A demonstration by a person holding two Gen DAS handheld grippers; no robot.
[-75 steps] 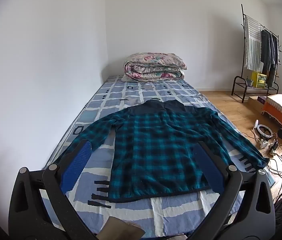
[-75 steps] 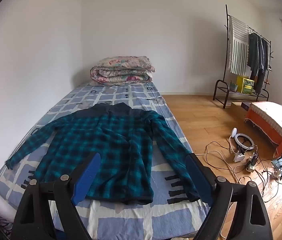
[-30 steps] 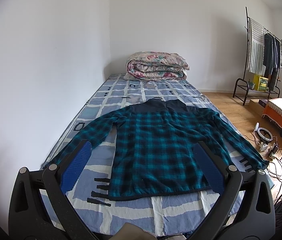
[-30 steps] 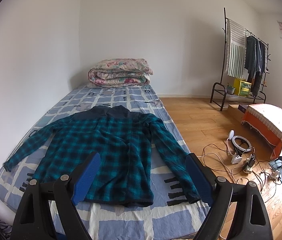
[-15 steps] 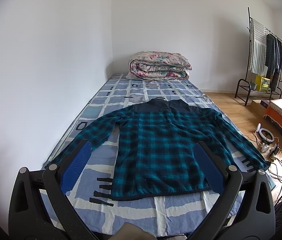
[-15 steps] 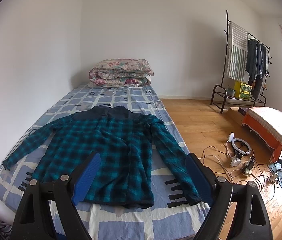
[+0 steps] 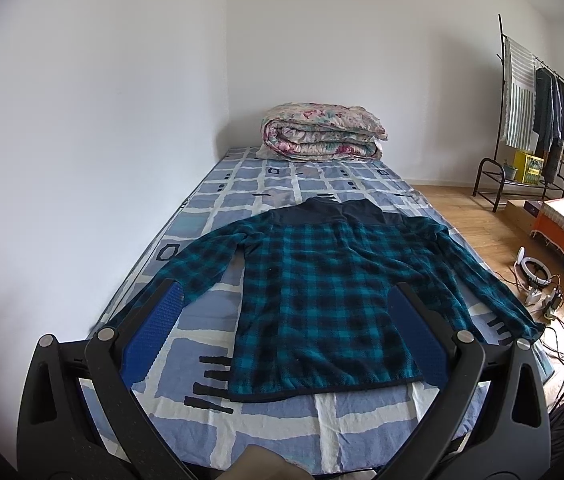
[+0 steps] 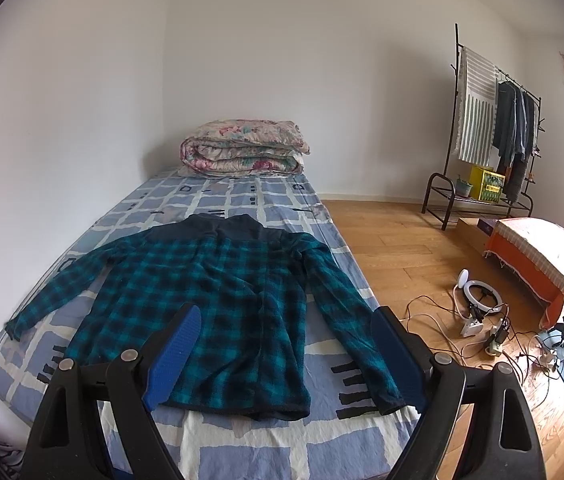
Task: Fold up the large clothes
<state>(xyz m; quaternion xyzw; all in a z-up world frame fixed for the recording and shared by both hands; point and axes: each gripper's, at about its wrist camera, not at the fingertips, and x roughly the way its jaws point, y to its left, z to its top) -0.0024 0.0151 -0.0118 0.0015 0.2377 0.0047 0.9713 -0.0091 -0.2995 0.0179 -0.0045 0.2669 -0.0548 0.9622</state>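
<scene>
Plaid teal-and-black jacket (image 7: 321,292) lies flat in the middle of the left wrist view, spread on a bed (image 7: 274,188) whose cover is a blue, white and grey check, collar toward the far wall, both sleeves stretched out to the sides. At the top centre a folded floral quilt (image 7: 321,136) sits at the head of the bed, against the white wall. On the right edge stands a black clothes rack (image 7: 521,120) with hanging garments, over a wooden floor (image 7: 465,204) strewn with cables (image 7: 561,312) at lower right. The left gripper (image 7: 285,300) fills the bottom of the frame, its blue-padded fingers wide apart and gripping nothing, above the jacket's hem.

In the right wrist view the jacket (image 8: 210,300) sits left of centre on the bed (image 8: 242,200), its right-hand sleeve running down to the mattress edge. The quilt (image 8: 242,148) is at upper centre. The floor (image 8: 393,236) takes the right half, with the rack (image 8: 485,128) at upper right, an orange-sided cushioned seat (image 8: 537,260) below it, and a white ring light (image 8: 477,292) among cables (image 8: 513,344). The right gripper (image 8: 282,320) spans the bottom, fingers spread wide, empty.
</scene>
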